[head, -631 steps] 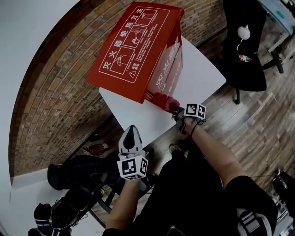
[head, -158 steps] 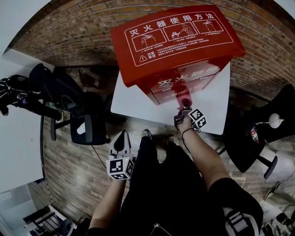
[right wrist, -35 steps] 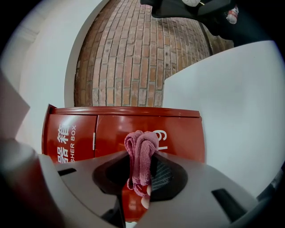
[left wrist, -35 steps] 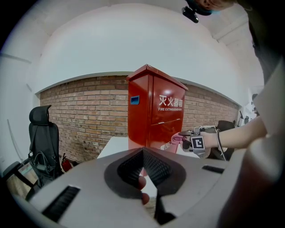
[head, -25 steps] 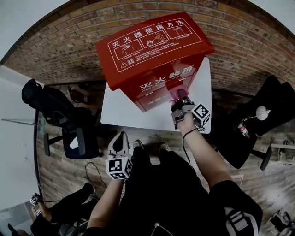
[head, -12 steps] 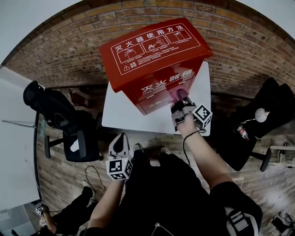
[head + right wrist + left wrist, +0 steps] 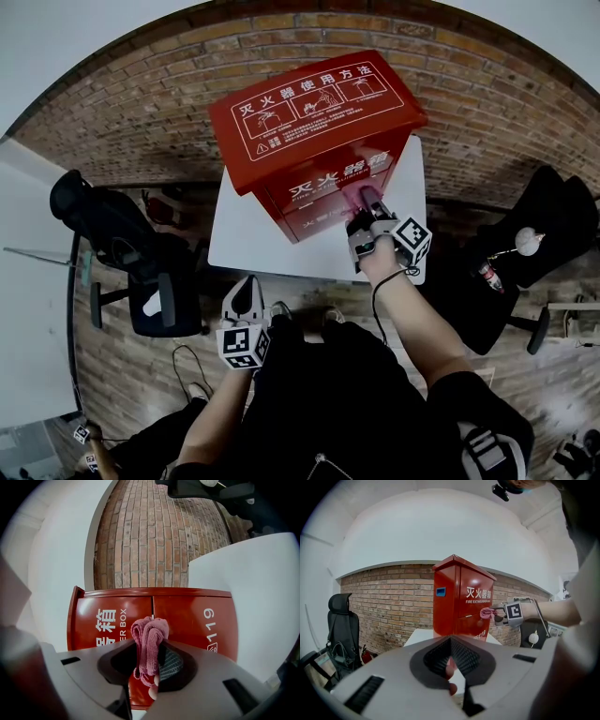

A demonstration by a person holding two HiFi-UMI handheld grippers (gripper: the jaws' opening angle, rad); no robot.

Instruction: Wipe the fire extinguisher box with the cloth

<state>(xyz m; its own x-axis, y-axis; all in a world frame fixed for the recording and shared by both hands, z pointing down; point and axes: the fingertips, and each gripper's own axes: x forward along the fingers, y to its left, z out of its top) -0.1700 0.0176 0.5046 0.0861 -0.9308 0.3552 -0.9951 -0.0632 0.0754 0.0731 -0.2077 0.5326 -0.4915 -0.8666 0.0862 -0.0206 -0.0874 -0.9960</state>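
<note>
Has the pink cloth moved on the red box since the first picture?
Yes. The right gripper with the cloth has risen from the foot of the box to just under its white lettering.

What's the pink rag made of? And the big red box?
The cloth looks like soft terry fabric: fuzzy, matte, bunched in folds. The fire extinguisher box is probably painted sheet metal, smooth and slightly glossy with crisp edges, though hard plastic is possible.

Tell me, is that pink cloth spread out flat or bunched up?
Bunched up: the pink cloth sits folded into a thick wad, clamped between the right tongs, in front of the red box.
</note>
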